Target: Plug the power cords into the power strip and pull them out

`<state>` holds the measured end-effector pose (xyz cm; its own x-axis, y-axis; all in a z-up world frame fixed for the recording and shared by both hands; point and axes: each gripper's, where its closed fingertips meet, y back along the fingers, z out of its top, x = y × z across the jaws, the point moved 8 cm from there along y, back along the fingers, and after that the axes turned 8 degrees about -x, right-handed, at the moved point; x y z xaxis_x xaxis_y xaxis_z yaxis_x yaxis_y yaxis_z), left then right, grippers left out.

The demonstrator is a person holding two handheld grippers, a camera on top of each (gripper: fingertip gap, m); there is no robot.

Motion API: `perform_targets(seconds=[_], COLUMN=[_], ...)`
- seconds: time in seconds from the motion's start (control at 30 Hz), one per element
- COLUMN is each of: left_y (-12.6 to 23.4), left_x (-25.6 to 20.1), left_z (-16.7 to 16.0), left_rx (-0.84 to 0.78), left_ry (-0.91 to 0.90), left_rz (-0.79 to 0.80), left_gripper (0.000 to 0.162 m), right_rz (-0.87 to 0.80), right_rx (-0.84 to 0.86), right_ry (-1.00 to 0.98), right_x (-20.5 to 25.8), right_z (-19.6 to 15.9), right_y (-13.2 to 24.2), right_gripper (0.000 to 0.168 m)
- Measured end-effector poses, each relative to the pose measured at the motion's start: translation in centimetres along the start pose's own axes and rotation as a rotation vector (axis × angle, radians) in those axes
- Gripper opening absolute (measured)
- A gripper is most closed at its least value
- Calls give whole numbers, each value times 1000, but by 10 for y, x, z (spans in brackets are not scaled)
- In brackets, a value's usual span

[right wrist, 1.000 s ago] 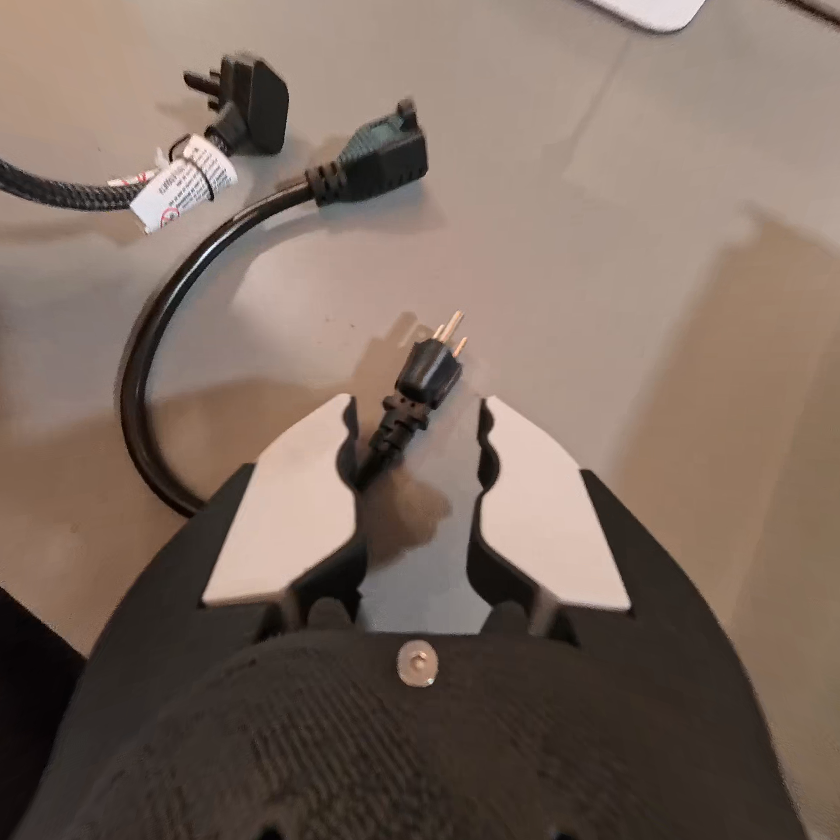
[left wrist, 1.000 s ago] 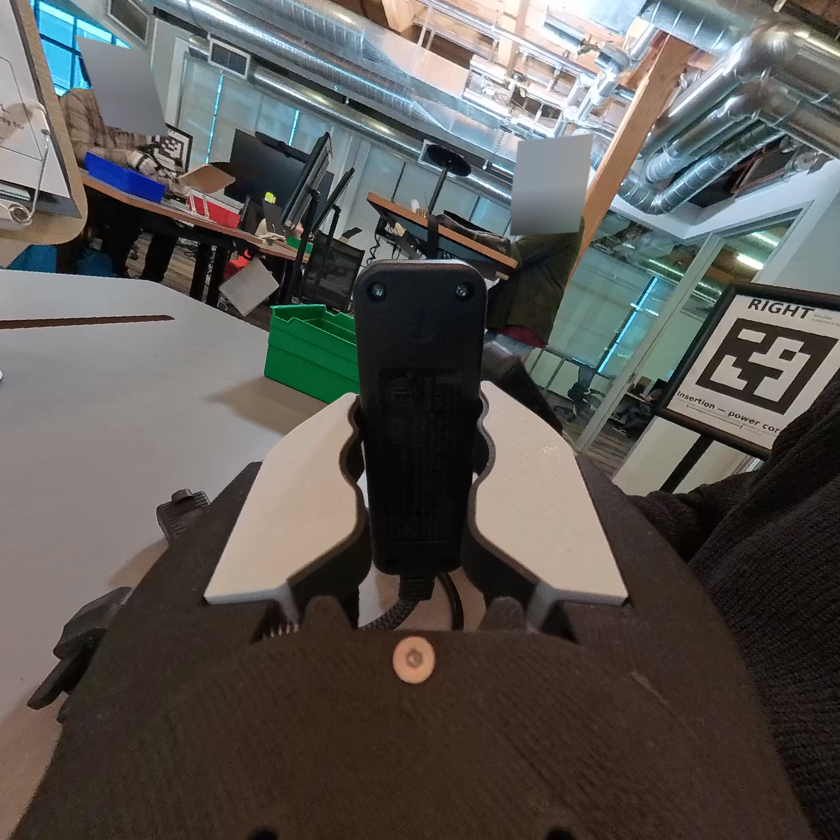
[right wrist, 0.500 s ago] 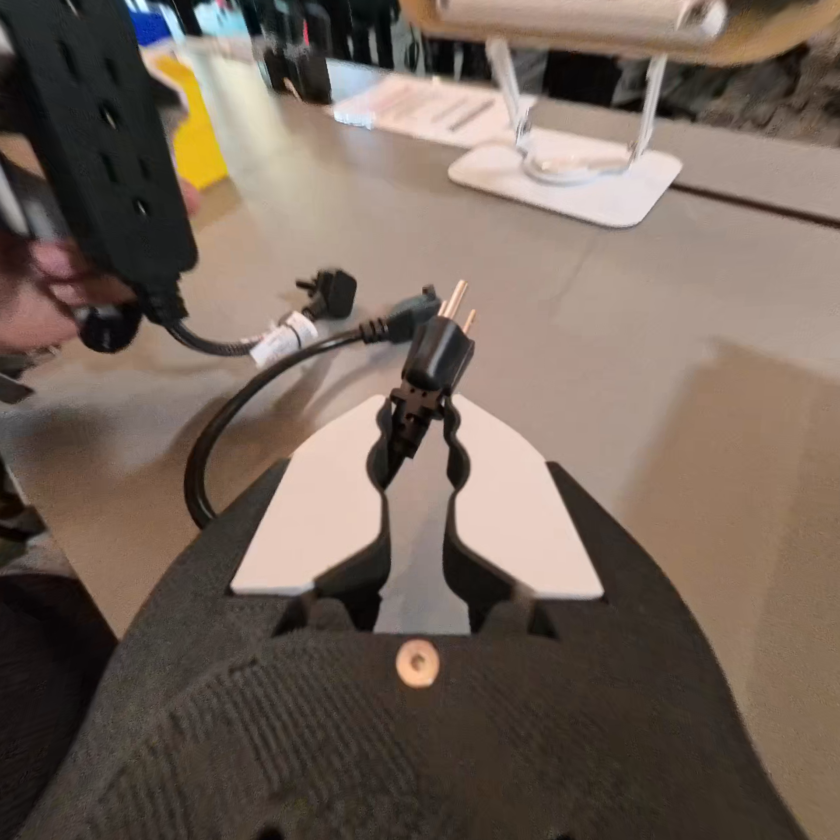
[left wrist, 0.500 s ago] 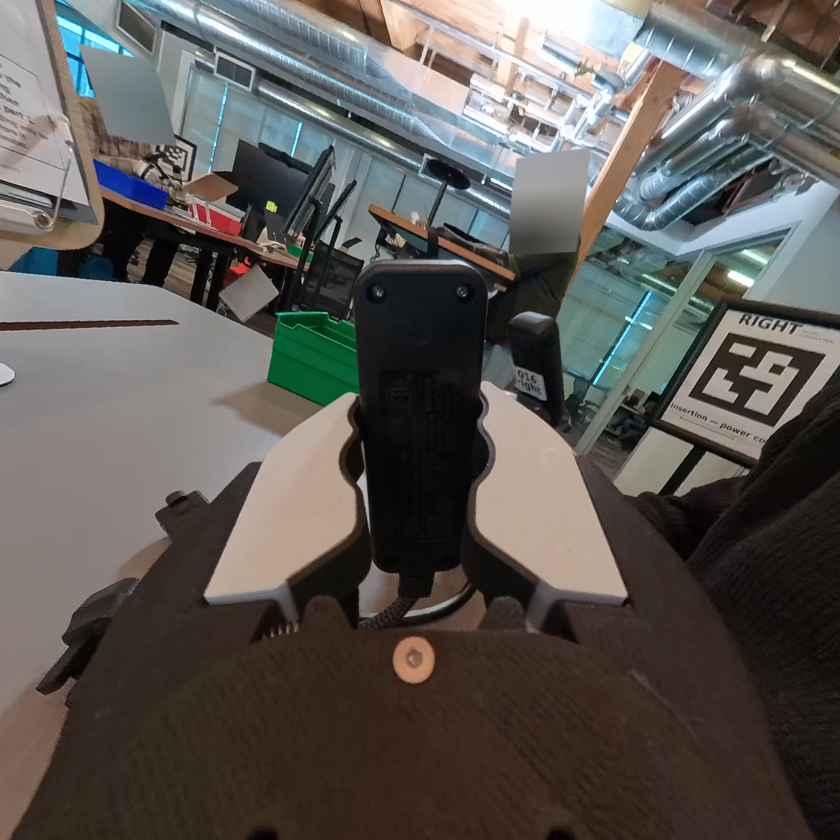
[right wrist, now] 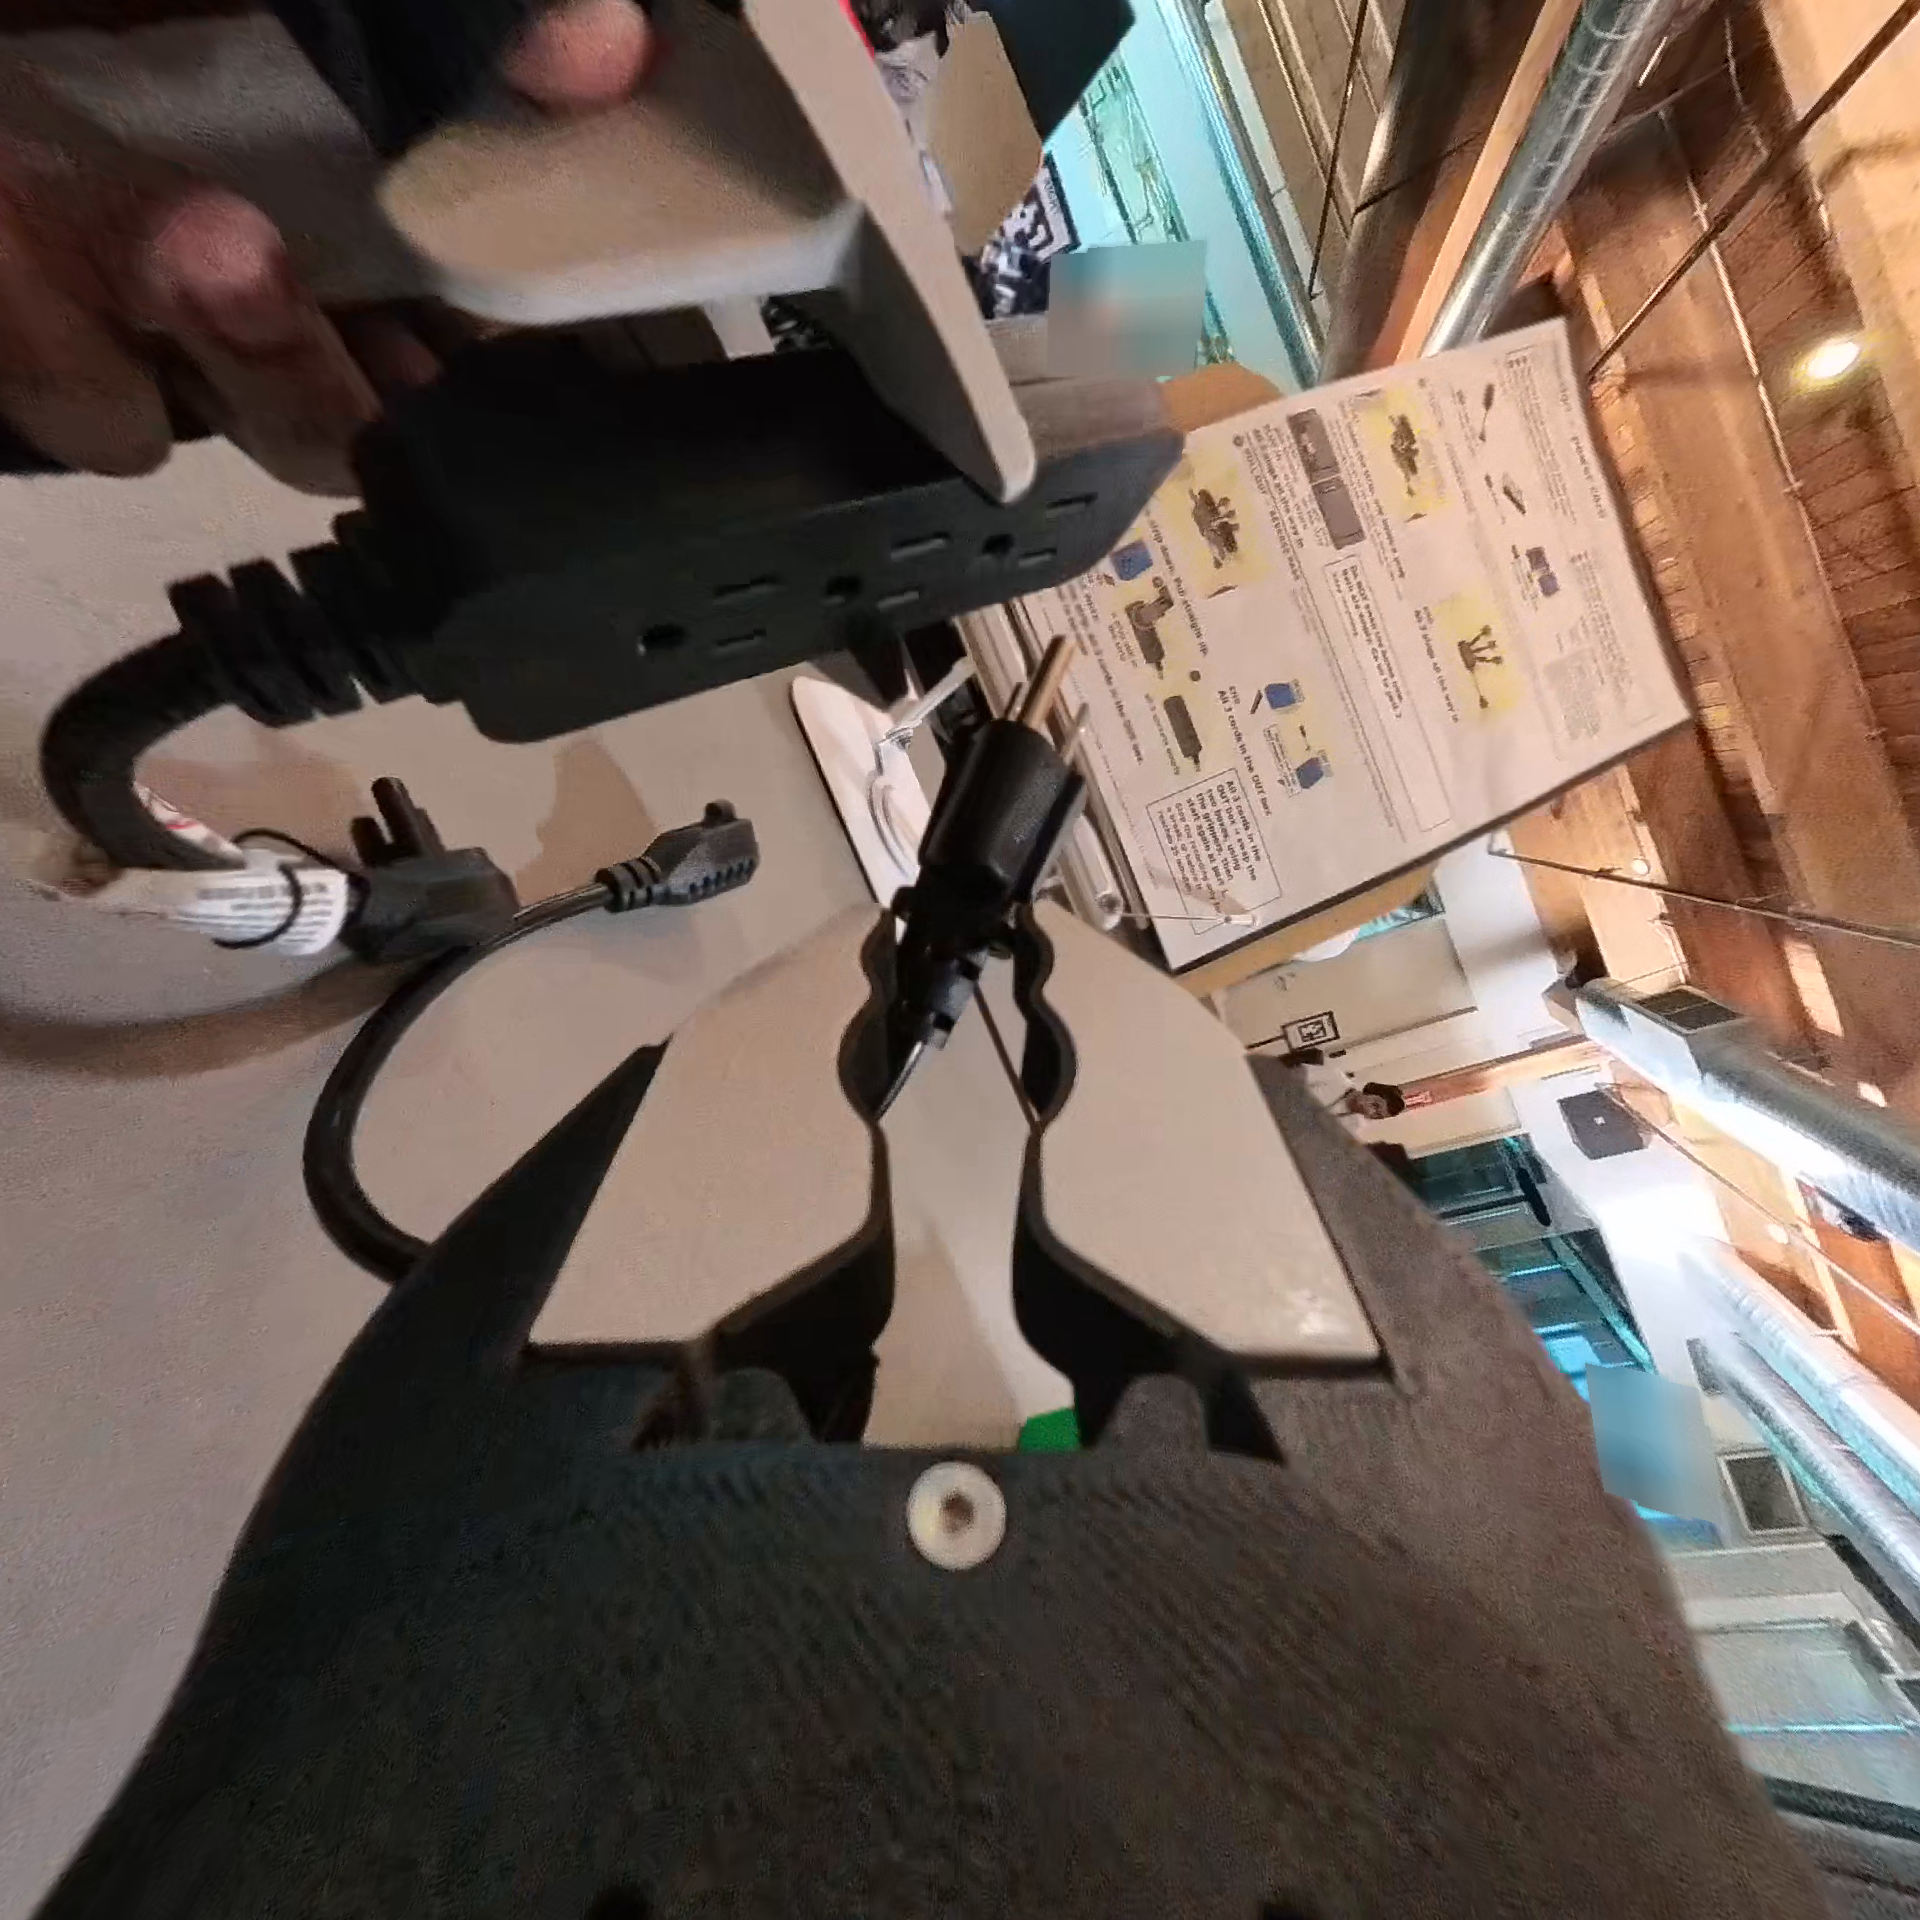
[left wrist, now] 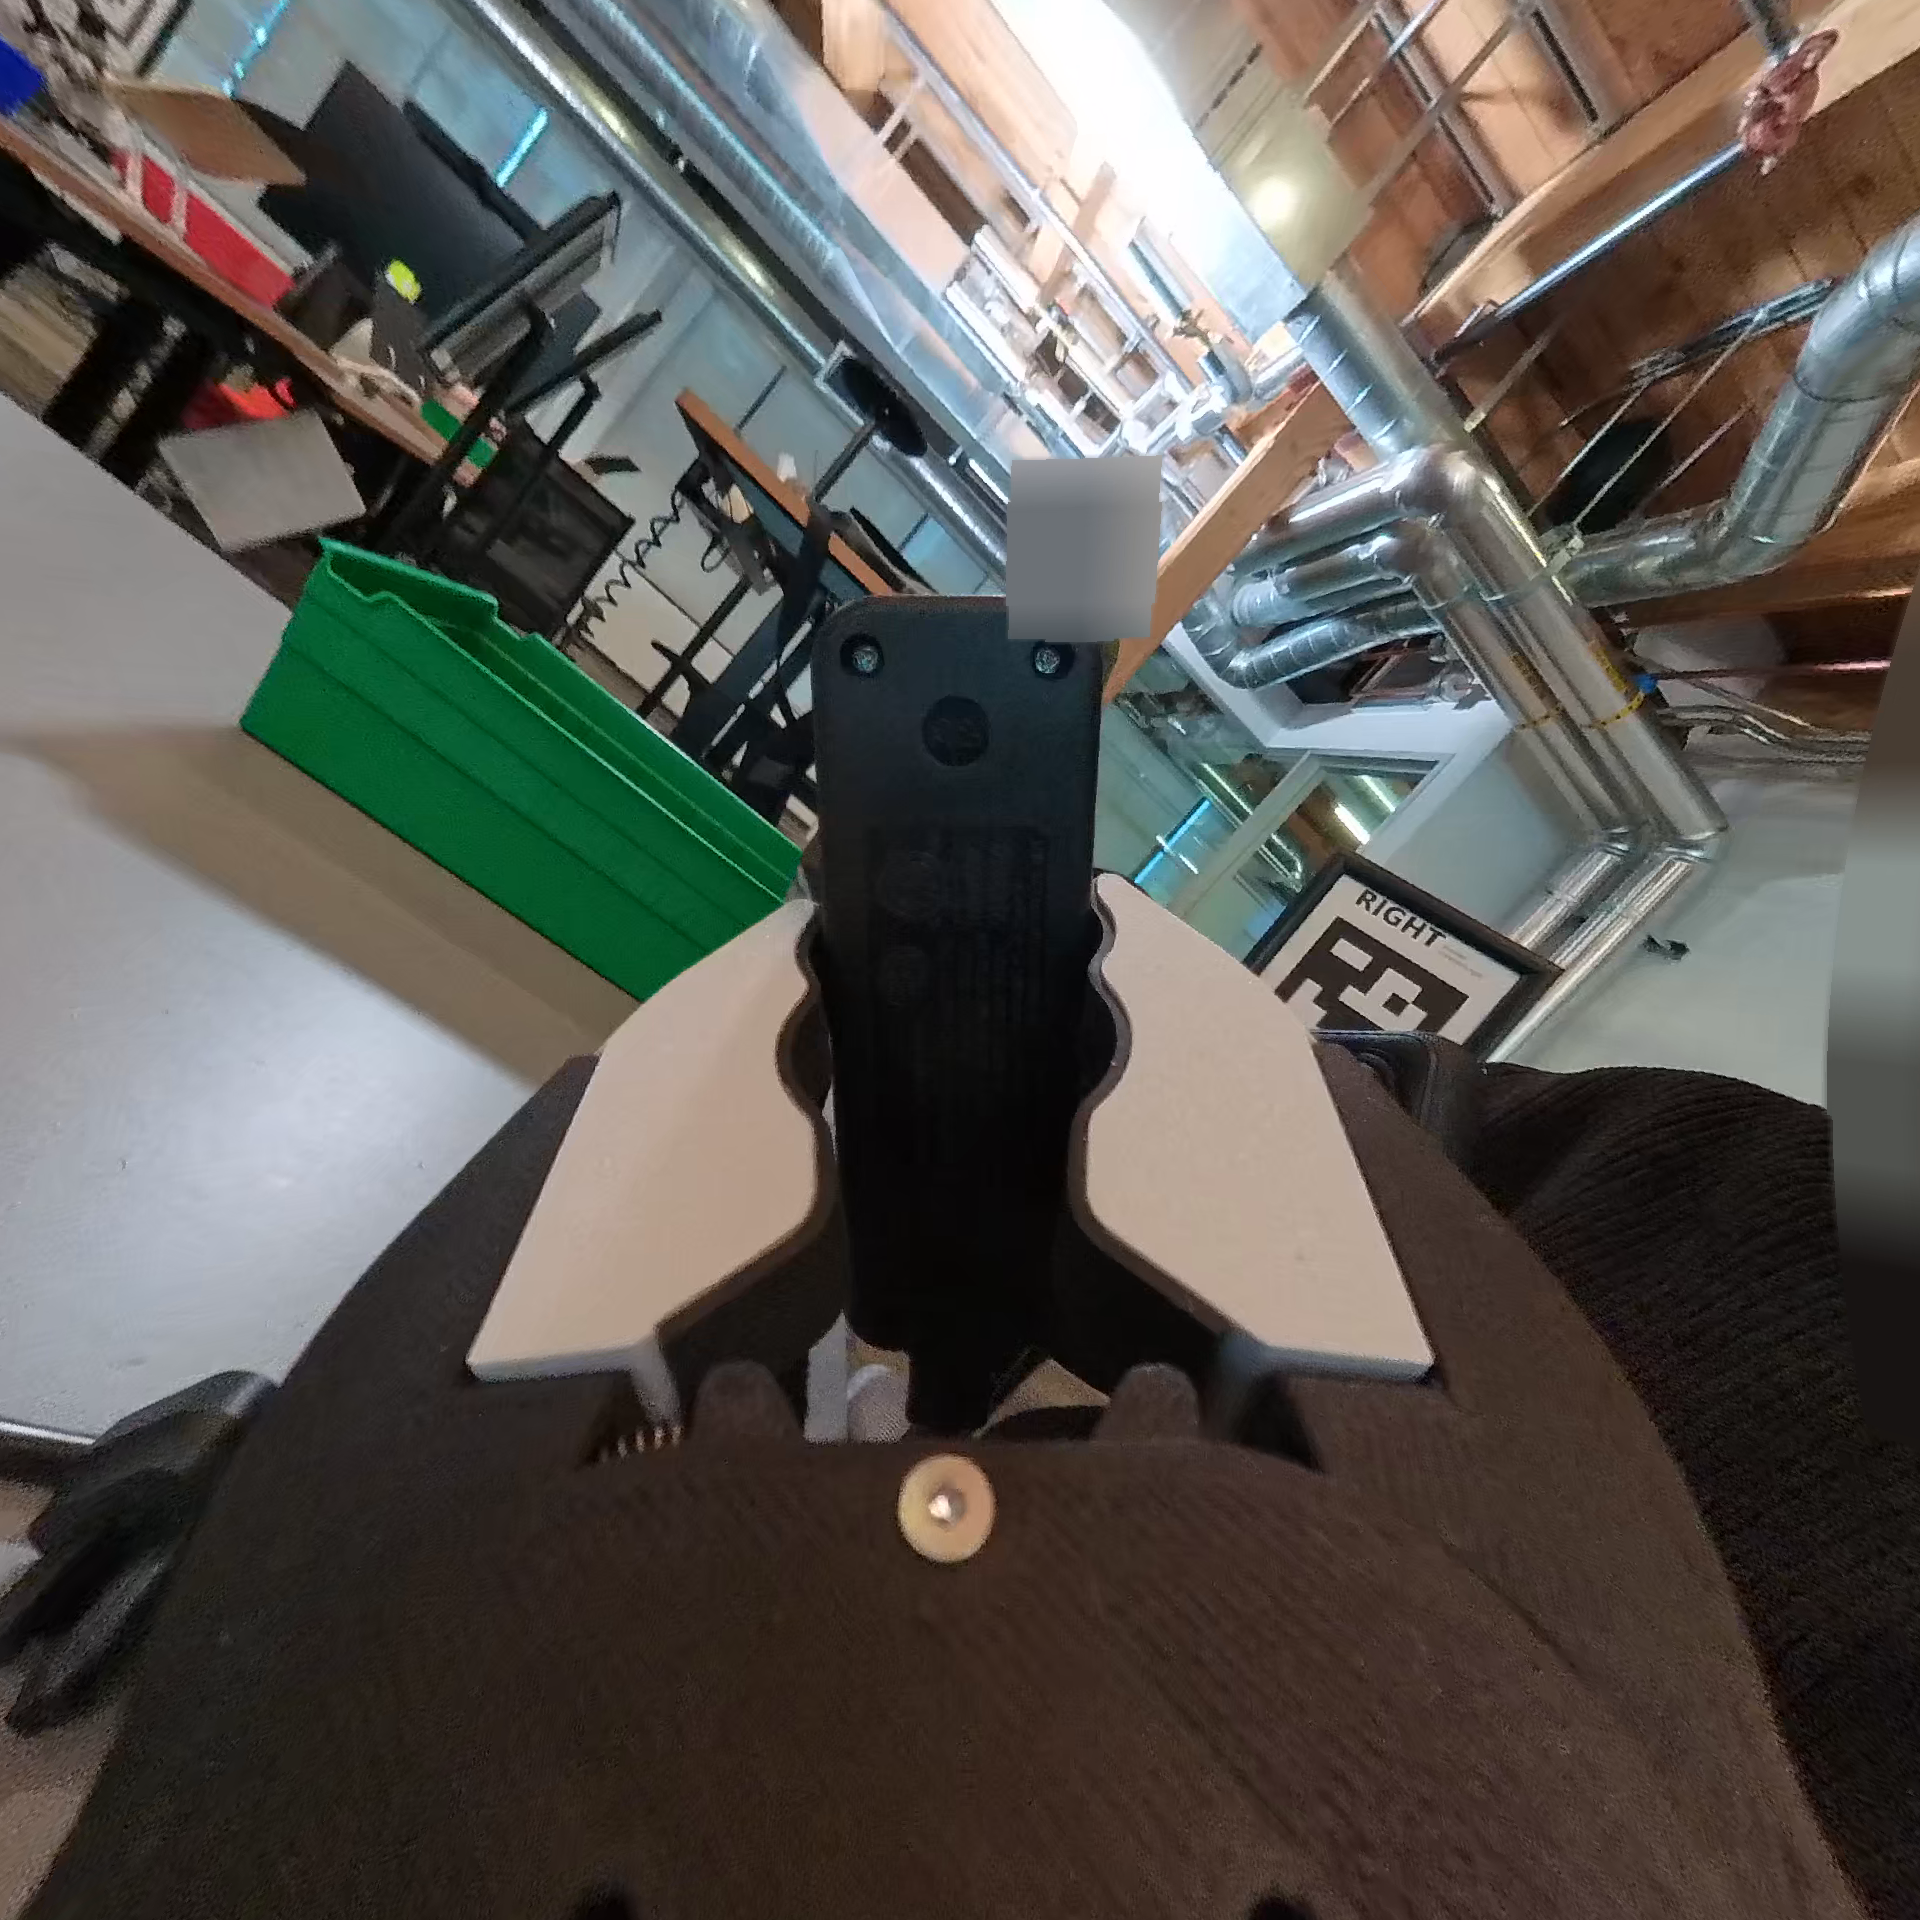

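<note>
Above the grey worktop (right wrist: 156, 1195), your left gripper (left wrist: 954, 1023) tilts upward, fingers clamped on the black power strip (left wrist: 956, 987). Your right gripper (right wrist: 961, 966) pinches the plug (right wrist: 1003, 821), prongs aimed just below the strip's sockets, upper centre of frame.

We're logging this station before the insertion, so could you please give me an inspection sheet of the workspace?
Surface: grey table, mostly bare.
Job's things: power strip held in the air, sockets facing the plug, prongs not yet in.
Clutter: green bin at the table's edge; instruction sheet on a stand.
Grippers: left gripper shut on the strip; right gripper shut on the plug's neck.
Cables: strip's tagged plug and the cord's socket end lie loose.
Surroundings: desks, ceiling ducts.
</note>
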<state>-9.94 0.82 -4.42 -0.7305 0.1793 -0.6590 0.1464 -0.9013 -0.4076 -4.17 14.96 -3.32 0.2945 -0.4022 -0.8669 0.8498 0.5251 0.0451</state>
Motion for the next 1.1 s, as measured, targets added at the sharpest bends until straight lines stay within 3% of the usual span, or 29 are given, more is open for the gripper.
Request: perform_targets(seconds=[0.33,0.47,0.73,0.9,0.97,1.1], left_y=[2,-3,-1,2,3,3], left_x=[7,9,8,11,11,14], left_z=[-12,-23,-18,-15,-15,-17], left_rx=[-113,-99,-89,-102,-100,-102], left_ry=[-111,-108,-75,-39,-30,11], left_rz=[51,55,52,54,51,38], left_gripper=[47,56,56,51,52,52], right_rz=[62,99,115,136,155,248], right_rx=[-58,-72,-79,-137,-143,-186], right_ry=[-185,-194,-205,-373,-458,-803], right_x=[10,18,20,15,14,15], right_z=[16,20,20,17,12,2], right_y=[-3,-6,-5,-4,-5,-11], right_gripper=[22,22,23,15,20,22])
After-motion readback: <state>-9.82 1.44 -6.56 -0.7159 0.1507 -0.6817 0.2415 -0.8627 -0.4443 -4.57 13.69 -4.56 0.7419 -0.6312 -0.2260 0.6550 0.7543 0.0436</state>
